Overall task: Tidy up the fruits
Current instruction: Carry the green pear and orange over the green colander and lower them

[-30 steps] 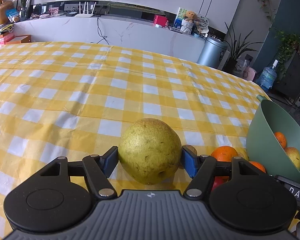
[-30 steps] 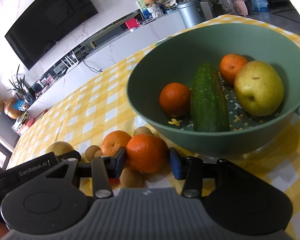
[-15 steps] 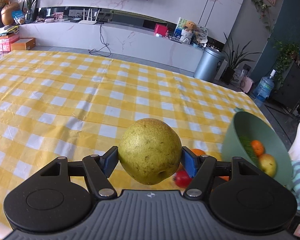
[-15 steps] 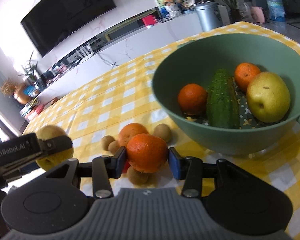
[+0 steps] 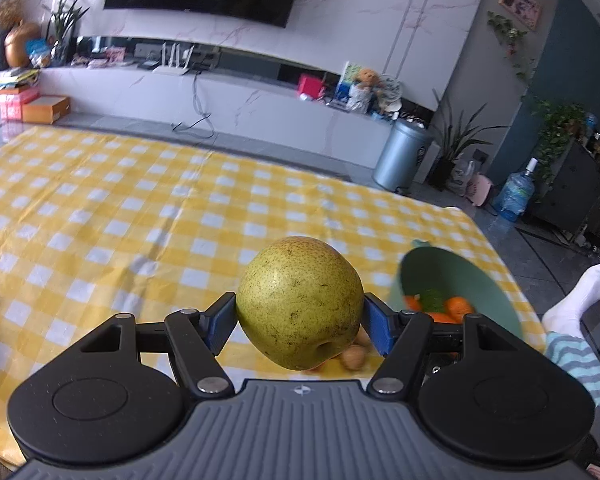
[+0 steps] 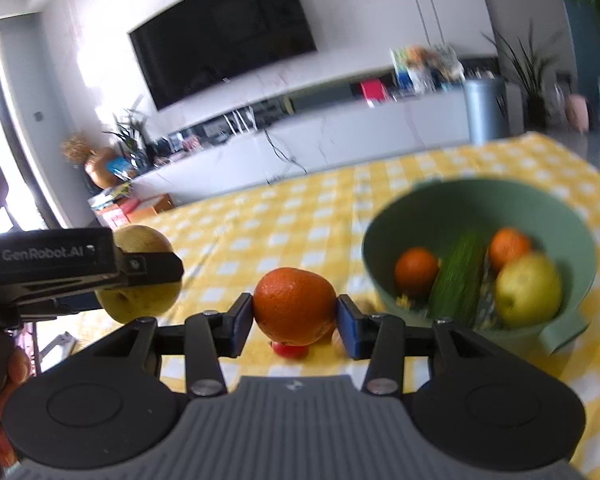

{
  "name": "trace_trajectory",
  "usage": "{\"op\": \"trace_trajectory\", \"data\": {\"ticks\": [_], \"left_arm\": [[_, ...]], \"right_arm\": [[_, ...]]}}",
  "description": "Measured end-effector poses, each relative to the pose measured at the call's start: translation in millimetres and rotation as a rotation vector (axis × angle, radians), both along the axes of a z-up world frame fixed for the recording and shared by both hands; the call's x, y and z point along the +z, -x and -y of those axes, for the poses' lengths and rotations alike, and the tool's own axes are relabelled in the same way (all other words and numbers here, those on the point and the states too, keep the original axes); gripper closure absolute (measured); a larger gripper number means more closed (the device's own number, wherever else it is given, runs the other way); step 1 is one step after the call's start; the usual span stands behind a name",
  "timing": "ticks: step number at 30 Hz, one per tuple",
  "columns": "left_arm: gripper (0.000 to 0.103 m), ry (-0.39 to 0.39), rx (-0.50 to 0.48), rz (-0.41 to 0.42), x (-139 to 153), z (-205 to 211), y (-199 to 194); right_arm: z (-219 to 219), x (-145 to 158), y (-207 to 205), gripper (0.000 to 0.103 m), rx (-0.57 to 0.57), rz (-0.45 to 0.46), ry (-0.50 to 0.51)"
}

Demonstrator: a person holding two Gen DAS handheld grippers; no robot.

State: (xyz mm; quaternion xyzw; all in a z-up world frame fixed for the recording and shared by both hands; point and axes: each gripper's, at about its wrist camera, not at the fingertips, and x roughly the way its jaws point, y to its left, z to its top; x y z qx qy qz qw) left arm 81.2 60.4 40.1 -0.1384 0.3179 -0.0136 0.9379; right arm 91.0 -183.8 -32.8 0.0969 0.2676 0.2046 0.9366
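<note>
The left claw [image 5: 300, 320] is clamped on a large, speckled yellow-green pear [image 5: 299, 300], its blue pads pressing the fruit's widest flanks so the round body cannot roll out, and the pear hangs in the air clear of the yellow-and-white checked surface [image 5: 140, 220]. The right claw [image 6: 295, 320] is likewise closed around a round orange tangerine [image 6: 294, 305], gripped across its middle and lifted above the cloth. Both fruits are held high, it seems, so they can pass over the rim of the sage-green plastic bowl [image 6: 380, 264] that stands to the right on the surface. That bowl already contains two small orange tangerines [image 6: 416, 270], a dark green cucumber [image 6: 458, 276] lying lengthwise, and a pale yellow pear [image 6: 528, 288], which suggests it is the collecting place and that the sorting is well along. Below the held tangerine a small red fruit [image 6: 288, 350] and some little tan-brown round fruits [image 5: 354, 358] lie on the cloth beside the bowl; blur makes their kind hard to tell. In the right view the left claw with its pear sits well left of the bowl, so the tangerine looks better placed to go in first.
</note>
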Motion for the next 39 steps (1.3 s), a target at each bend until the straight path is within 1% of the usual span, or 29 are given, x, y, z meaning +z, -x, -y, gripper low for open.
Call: {"op": "trace_trajectory", "data": {"ticks": [4, 6, 10, 16, 18, 22, 27, 31, 37, 39], "left_arm": [[0.027, -0.006, -0.039, 0.019, 11, 18, -1], [0.027, -0.003, -0.060, 0.024, 14, 27, -4], [0.027, 0.006, -0.087, 0.020, 19, 43, -13], [0.027, 0.054, -0.133, -0.014, 18, 62, -36], [0.027, 0.047, -0.158, -0.026, 15, 70, -43], [0.026, 0.015, -0.202, -0.055, 5, 83, -57], [0.027, -0.013, -0.237, -0.093, -8, 94, -73], [0.027, -0.046, -0.259, -0.123, -20, 100, -82], [0.026, -0.068, -0.286, -0.159, -33, 105, -92], [0.026, -0.077, -0.299, -0.149, -34, 106, -92]], "right_arm": [[17, 15, 4, 0.060, 0.023, 0.096, 0.076], [26, 21, 1, 0.060, 0.029, 0.122, 0.115], [40, 30, -17, 0.060, 0.061, 0.120, 0.209], [50, 36, -54, 0.060, 0.171, 0.102, 0.391], [56, 34, -64, 0.060, 0.182, 0.099, 0.421], [69, 24, -77, 0.060, 0.154, 0.055, 0.410], [76, 9, -79, 0.060, 0.111, -0.004, 0.418], [78, 5, -79, 0.060, 0.109, -0.024, 0.416], [70, -2, -85, 0.060, 0.111, -0.053, 0.428], [67, -5, -86, 0.060, 0.114, -0.064, 0.439]]}}
